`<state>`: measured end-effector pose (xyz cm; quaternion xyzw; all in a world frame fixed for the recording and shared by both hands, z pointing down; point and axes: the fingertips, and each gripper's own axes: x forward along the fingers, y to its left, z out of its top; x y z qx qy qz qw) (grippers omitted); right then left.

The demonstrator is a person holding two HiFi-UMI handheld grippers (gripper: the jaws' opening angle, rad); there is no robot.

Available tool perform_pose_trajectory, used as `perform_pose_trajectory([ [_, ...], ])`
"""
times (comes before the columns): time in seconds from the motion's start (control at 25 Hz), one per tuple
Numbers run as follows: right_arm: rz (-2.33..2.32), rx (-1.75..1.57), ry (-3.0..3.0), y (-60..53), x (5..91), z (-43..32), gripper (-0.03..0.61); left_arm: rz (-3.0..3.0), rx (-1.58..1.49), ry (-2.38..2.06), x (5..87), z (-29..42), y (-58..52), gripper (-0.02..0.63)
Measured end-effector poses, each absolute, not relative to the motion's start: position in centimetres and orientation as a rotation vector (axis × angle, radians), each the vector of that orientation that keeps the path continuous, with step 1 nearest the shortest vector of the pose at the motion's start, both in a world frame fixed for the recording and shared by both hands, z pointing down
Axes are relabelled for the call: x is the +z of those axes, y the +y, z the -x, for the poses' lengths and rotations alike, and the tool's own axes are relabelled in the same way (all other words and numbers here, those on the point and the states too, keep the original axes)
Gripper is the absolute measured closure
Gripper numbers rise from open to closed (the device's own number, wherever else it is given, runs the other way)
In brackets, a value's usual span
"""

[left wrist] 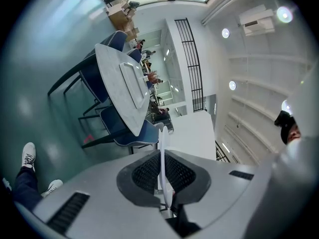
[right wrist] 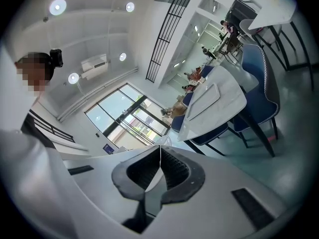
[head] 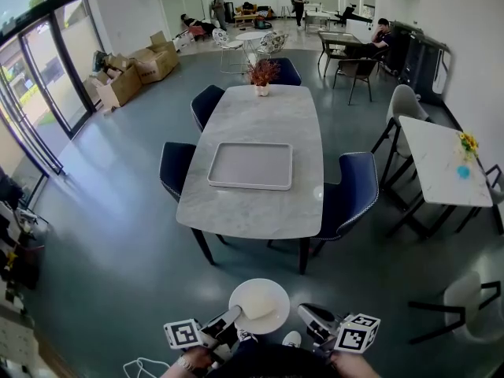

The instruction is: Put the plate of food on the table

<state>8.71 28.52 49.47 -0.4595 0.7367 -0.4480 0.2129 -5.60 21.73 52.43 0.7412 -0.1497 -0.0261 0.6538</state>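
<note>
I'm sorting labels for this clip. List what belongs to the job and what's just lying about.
Job: plate of food; left gripper and right gripper holding it; marble table; perhaps its tray.
Lying about: flower vase, blue chairs, cardboard boxes.

1. The left gripper [head: 235, 316] is held low in front of the person, its jaws clamped on a plate [head: 264, 299] rim.
2. The right gripper [head: 309, 318] is level beside it, jaws pressed together with nothing between them.
</note>
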Motion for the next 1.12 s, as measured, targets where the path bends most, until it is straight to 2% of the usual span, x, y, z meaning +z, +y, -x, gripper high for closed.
perform_pose_trajectory([
  [0.76, 1.263, -1.257, 2.025, 27.4, 48.9, -9.9, 0.565, -1.708, -0.147, -0.347, 49.6, 4.3, 20.1, 0.595],
  [0.88, 1.250, -1.263, 2.020, 26.6, 48.8, -9.9, 0.512, -1.712, -0.147, -0.342, 49.3, 4.0, 20.1, 0.594],
  [1.12, 1.159, -1.307, 2.017, 24.8, 49.0, -9.2, 0.502, -1.714, -0.147, -0.336, 49.6, 3.7, 20.1, 0.594],
])
